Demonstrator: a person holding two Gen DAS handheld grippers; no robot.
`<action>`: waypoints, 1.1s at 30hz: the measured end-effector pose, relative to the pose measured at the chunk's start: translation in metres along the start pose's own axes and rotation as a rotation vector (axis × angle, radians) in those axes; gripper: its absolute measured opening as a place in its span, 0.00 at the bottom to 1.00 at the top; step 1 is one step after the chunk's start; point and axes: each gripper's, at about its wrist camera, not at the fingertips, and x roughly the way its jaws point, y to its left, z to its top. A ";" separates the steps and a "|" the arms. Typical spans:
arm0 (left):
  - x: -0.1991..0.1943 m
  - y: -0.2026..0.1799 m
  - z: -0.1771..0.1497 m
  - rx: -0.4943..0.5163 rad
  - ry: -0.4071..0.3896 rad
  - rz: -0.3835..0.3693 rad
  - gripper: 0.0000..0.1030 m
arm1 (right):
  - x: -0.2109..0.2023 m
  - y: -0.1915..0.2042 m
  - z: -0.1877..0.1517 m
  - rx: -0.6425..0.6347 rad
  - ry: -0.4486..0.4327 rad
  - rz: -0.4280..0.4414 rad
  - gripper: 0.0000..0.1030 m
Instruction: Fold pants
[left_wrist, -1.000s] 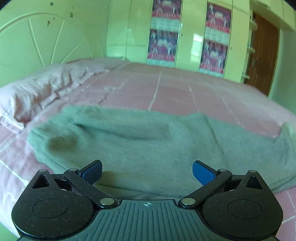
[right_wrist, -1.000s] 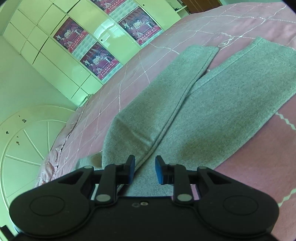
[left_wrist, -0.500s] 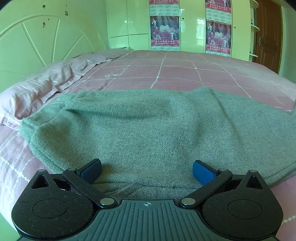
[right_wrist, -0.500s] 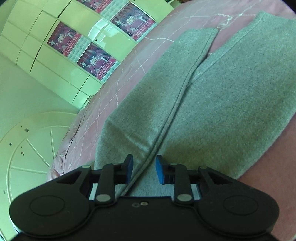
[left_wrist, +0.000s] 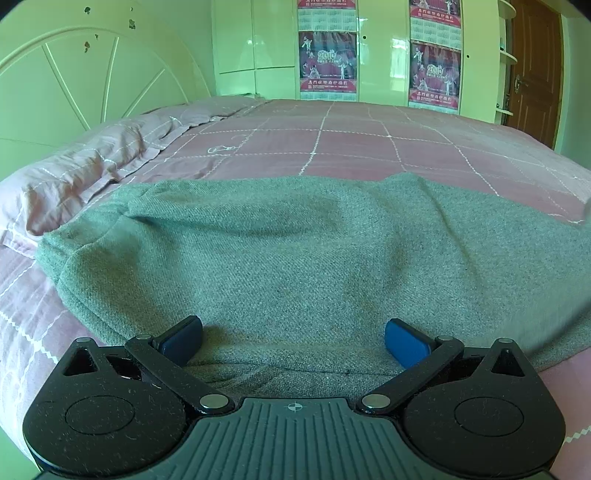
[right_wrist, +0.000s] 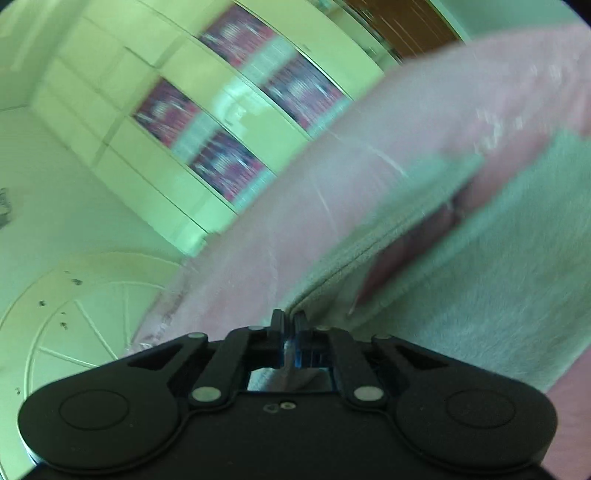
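Grey-green woven fabric pants (left_wrist: 314, 266) spread flat on pink quilted bedspread (left_wrist: 369, 140) of the bed, waist end near the camera in left wrist view, filling the frame from 9 to 3 o'clock. Left gripper (left_wrist: 293, 338) low over the near pants edge at 6 o'clock, blue-padded fingers (left_wrist: 404, 347) spread wide, nothing between them, not pinching; cloth beneath, contact impossible to confirm. Little change there against the earlier frames, same hover, same spread. Right gripper (right_wrist: 290, 325) the real change: fingers a narrow gap apart half a second ago with the seam ridge between them, now just closed, pressed together on a strip of the grey-green cloth, fabric visible in the window behind the pads. Right wrist view heavily blurred, camera angle shifted up, more of the pale green wardrobe with red posters (right_wrist: 229, 122) at 11 o'clock and white arched headboard (right_wrist: 92, 306) at 8 o'clock in frame; one leg edge lifted off the bedspread toward 2 o'clock, pink showing under it. Judgement: grasp phase done on the right, lift for the first fold starting; left side not yet gripping, so likely needed to close on the waist edge or pin the cloth before carrying the leg over. Risk: one-sided pull dragging and skewing the pants.
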 end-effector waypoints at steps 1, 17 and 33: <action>0.001 0.001 0.000 0.000 0.000 -0.001 1.00 | -0.012 0.002 -0.006 -0.034 -0.003 -0.023 0.00; 0.003 0.004 0.002 0.001 0.006 -0.005 1.00 | -0.007 -0.093 0.004 0.215 0.005 -0.201 0.21; -0.017 -0.025 0.008 0.020 -0.046 0.015 1.00 | 0.028 -0.091 0.018 0.142 0.078 -0.225 0.21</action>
